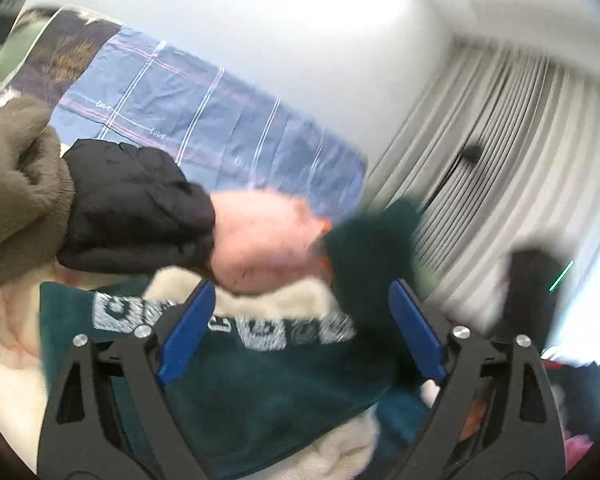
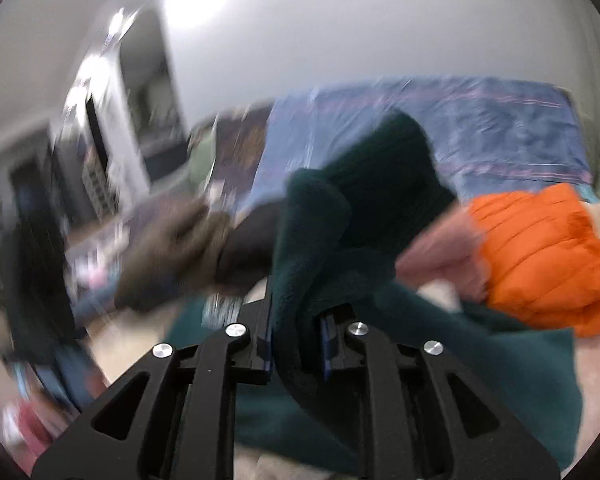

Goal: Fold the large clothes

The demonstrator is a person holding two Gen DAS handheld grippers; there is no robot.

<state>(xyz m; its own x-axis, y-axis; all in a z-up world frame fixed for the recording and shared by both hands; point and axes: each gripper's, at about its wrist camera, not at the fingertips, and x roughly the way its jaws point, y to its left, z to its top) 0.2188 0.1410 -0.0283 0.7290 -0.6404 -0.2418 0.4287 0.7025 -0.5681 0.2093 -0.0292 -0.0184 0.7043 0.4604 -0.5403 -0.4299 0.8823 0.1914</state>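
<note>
The dark green fleece sweatshirt (image 1: 268, 384) with white lettering lies spread under and ahead of the left gripper (image 1: 300, 320), whose blue-padded fingers stand wide apart, holding nothing. A bunched fold of it (image 2: 312, 264) rises between the fingers of the right gripper (image 2: 296, 344), which are clamped onto it. Beyond the fingertips lie a black garment (image 1: 132, 208), pink garment (image 1: 260, 248), orange puffer jacket (image 2: 540, 256) and blue checked sheet (image 1: 204, 120).
</note>
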